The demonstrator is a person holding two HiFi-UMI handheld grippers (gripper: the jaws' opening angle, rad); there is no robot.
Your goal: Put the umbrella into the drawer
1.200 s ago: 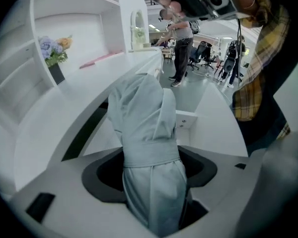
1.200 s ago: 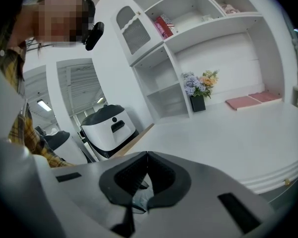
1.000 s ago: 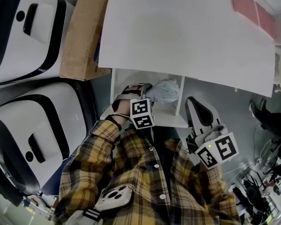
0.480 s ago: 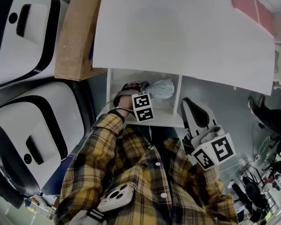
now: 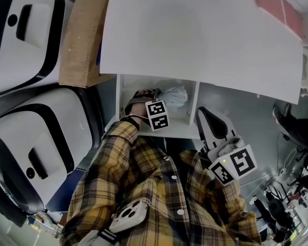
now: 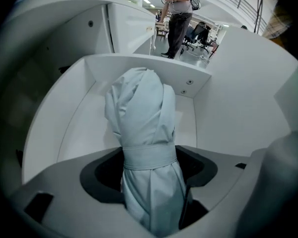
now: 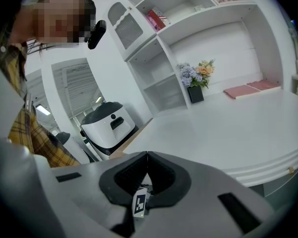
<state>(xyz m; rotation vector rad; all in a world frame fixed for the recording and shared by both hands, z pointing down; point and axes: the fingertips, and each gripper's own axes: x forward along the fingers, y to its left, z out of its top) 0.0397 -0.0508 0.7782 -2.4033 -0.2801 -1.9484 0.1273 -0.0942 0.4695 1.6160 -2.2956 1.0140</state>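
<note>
Nearest the head camera, a yellow plaid shirt (image 5: 143, 188) is being worn by the person, with a white device (image 5: 127, 215) hanging low on its front. The right gripper (image 7: 147, 157) is being held just beside the shirt, apart from the drawer (image 5: 159, 130); its jaws are being pressed together with nothing clasped between them. Further out, the left gripper (image 6: 150, 168) is being reached into the open drawer, its jaws clenched on the umbrella (image 6: 141, 118) - a folded, pale blue-grey one, bound by its own strap just above the grip. The umbrella is being held inside the white drawer, its free end pointing toward the far wall; whether it is touching the drawer floor cannot be told. Above the drawer, the white table top (image 5: 195, 35) is being seen from over its edge. At the left, a cardboard box (image 5: 84, 35) is standing against the table, and beside it two white machines (image 5: 25, 29) with black trim. Farthest off - in the right gripper view - white shelving (image 7: 164, 48) is being shown behind the table, with flowers (image 7: 196, 76) and pink books (image 7: 251, 89) on the table's far side.
</note>
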